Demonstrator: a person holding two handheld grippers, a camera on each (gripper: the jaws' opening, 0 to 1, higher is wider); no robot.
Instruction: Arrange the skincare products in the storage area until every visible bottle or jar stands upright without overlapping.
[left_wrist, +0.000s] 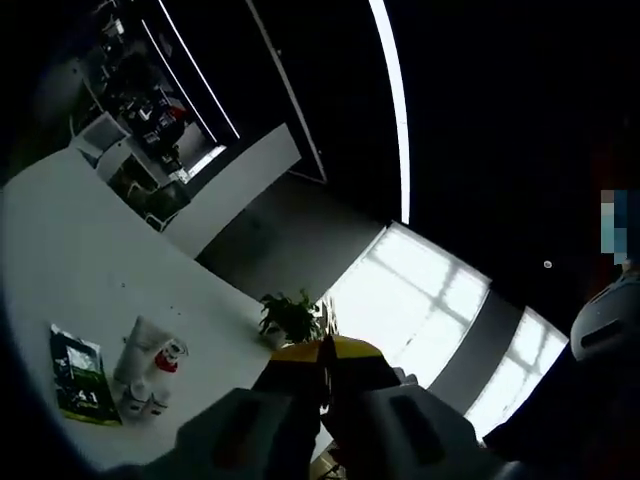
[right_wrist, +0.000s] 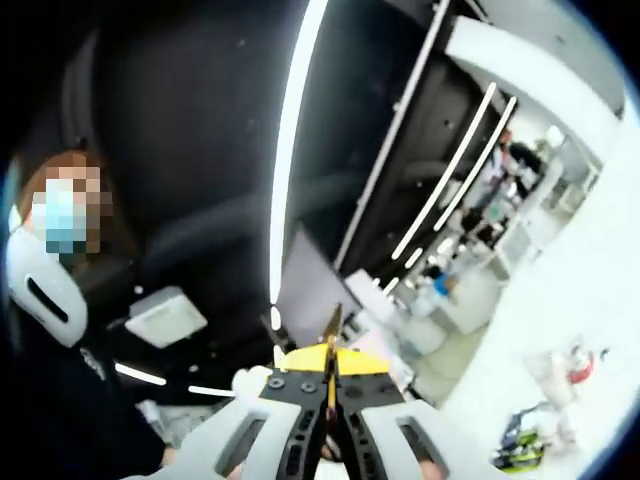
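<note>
In the left gripper view a white table (left_wrist: 90, 260) carries the skincare things in one tight cluster near its lower left part: one white tube (left_wrist: 138, 347) lying flat, one small white bottle with a red cap (left_wrist: 169, 357) tipped beside it, and what look like two small white jars (left_wrist: 145, 400) just below (they are too small to count surely). Just left of them lies one dark green packet (left_wrist: 78, 374), flat. One potted plant (left_wrist: 291, 316) stands near the table's far edge, well apart from the cluster, and bare tabletop lies between and above them. The left gripper (left_wrist: 325, 375) has its yellow-tipped jaws pressed together, holding nothing. In the right gripper view the right gripper (right_wrist: 331, 352) likewise has its jaws closed and empty, and the same cluster shows blurred at the lower right edge.
</note>
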